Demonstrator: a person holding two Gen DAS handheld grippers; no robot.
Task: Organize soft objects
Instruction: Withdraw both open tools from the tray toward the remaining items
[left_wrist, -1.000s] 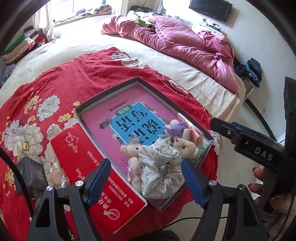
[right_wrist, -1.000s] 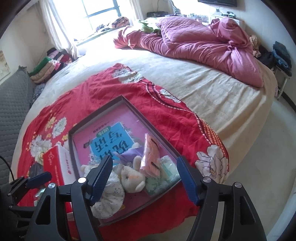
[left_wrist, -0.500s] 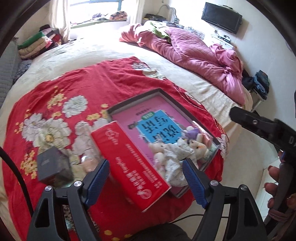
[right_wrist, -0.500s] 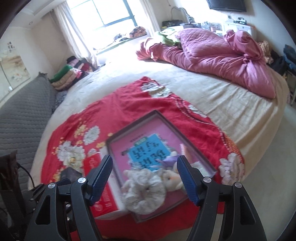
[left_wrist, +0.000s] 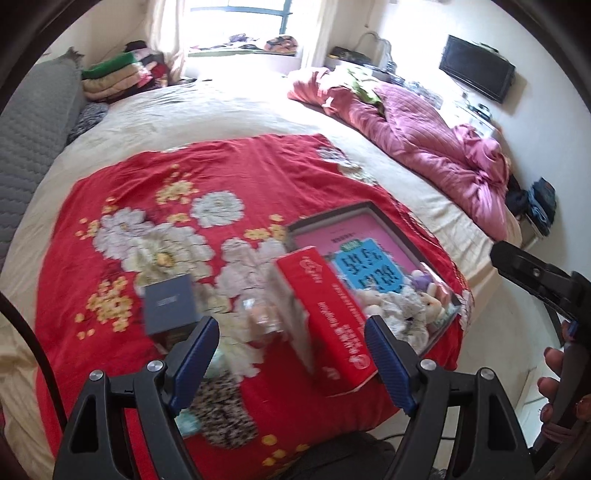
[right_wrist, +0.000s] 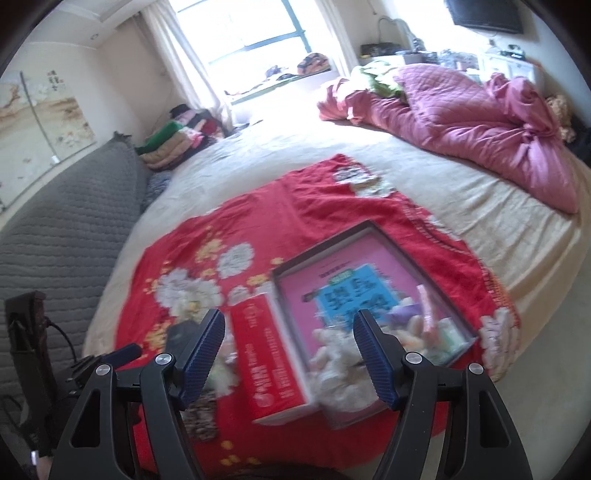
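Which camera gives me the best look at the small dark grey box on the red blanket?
The left wrist view. The dark grey box sits in the open left of the red carton, lid fully visible, only slightly blurred. In the right wrist view the box is a dark smear, partly hidden behind the right gripper's left finger.

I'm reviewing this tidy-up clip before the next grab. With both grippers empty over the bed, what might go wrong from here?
1. The soft toys crowd the near corner of the tray, close to the bed's edge; a clumsy pick may knock one out.
2. The red box stands right beside the tray, so the open left gripper might bump it.
3. Both views are blurred, so aiming may be off.
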